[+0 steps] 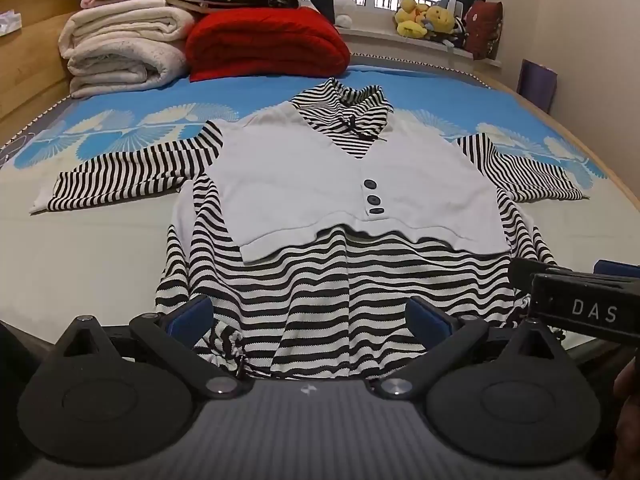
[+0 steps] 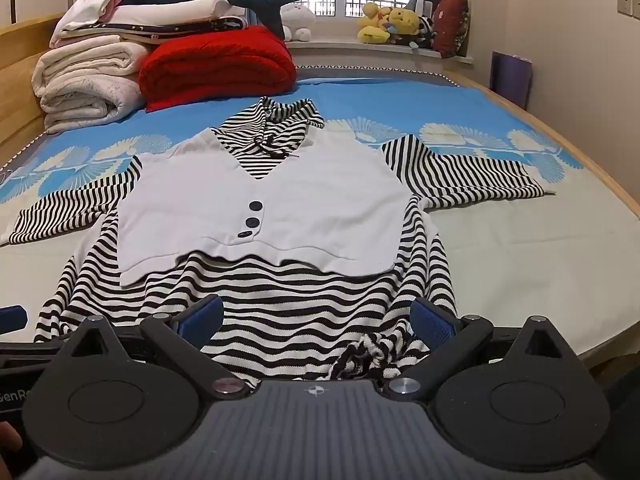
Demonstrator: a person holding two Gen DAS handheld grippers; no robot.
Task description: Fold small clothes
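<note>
1. Striped dress with a white vest front lies spread flat on the bed, sleeves out
2. Left gripper and right gripper hover over its hem, jaws spread wide, empty

white capitals "das" stand on the black body of the right tool, seen at the right edge of the left wrist view. pale letters "enr", cut off by the frame edge and preceded by a partly hidden character, stand on the black body of the left tool, seen at the left edge of the right wrist view. no other text is legible.
</note>
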